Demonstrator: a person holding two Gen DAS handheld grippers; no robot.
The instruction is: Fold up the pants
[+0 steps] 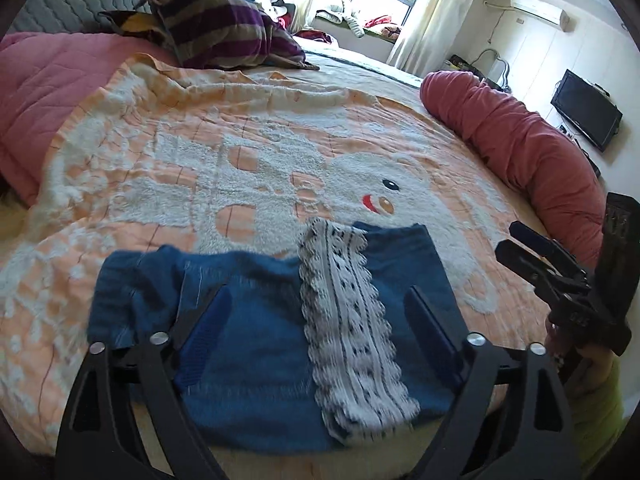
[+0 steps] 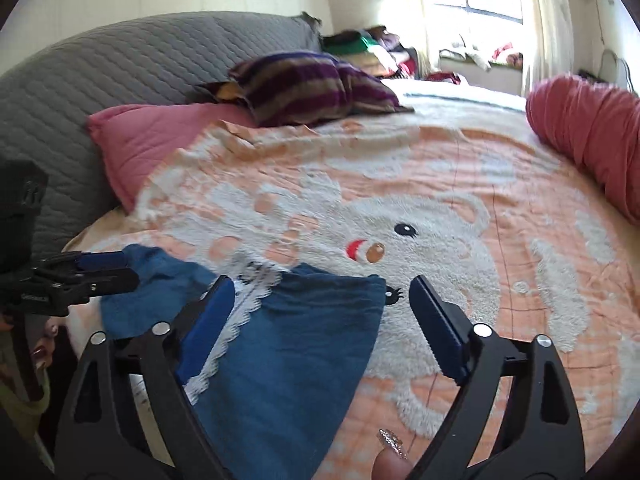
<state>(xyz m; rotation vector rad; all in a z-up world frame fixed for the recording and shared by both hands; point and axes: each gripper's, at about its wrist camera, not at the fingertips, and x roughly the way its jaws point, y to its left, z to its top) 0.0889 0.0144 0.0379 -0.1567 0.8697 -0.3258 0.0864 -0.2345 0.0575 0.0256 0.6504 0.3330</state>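
The blue pants (image 1: 256, 332) lie folded into a compact bundle on the orange bear blanket (image 1: 240, 152), with a white lace stripe (image 1: 344, 320) running across the top. My left gripper (image 1: 316, 304) hovers open above the bundle, its jaws wide apart and empty. My right gripper (image 2: 320, 296) is open too, over the bundle's right part (image 2: 288, 356) and holding nothing. It also shows in the left wrist view (image 1: 536, 252) at the right edge. The left gripper shows in the right wrist view (image 2: 108, 268) at the left, over the bundle's left end.
A red bolster (image 1: 520, 136) lies along the bed's right side. A striped purple pillow (image 1: 224, 32) and a pink quilt (image 1: 36, 92) sit at the head, against a grey headboard (image 2: 100, 80). A television (image 1: 586, 116) stands by the far wall.
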